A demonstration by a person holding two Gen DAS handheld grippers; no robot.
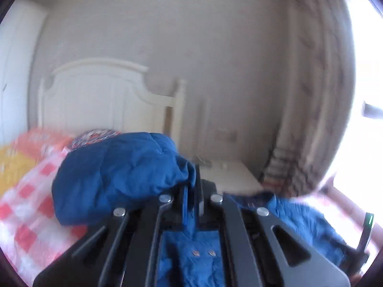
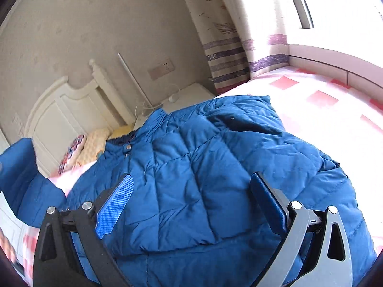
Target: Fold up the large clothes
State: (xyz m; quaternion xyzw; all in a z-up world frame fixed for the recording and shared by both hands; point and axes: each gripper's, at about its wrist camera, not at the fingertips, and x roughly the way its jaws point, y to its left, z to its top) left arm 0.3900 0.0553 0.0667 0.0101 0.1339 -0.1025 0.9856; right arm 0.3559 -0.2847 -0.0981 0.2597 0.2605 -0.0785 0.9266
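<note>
A blue quilted puffer jacket (image 2: 203,174) lies on a bed with a pink and white checked sheet (image 2: 318,100). My right gripper (image 2: 191,186) is open, its blue pads (image 2: 115,205) spread wide just above the jacket's body. My left gripper (image 1: 192,177) is shut on a fold of the jacket (image 1: 115,174) and holds it lifted above the bed; the raised part bulges to the left of the fingers. In the right wrist view the lifted sleeve part (image 2: 21,174) shows at far left. Snap buttons (image 1: 203,253) show below the left jaws.
A white headboard (image 2: 62,114) stands at the bed's head, with pillows (image 2: 95,143) before it. A white nightstand (image 2: 186,95) with cables sits beside the bed. A striped curtain (image 2: 229,59) and a bright window (image 2: 335,4) lie on the right.
</note>
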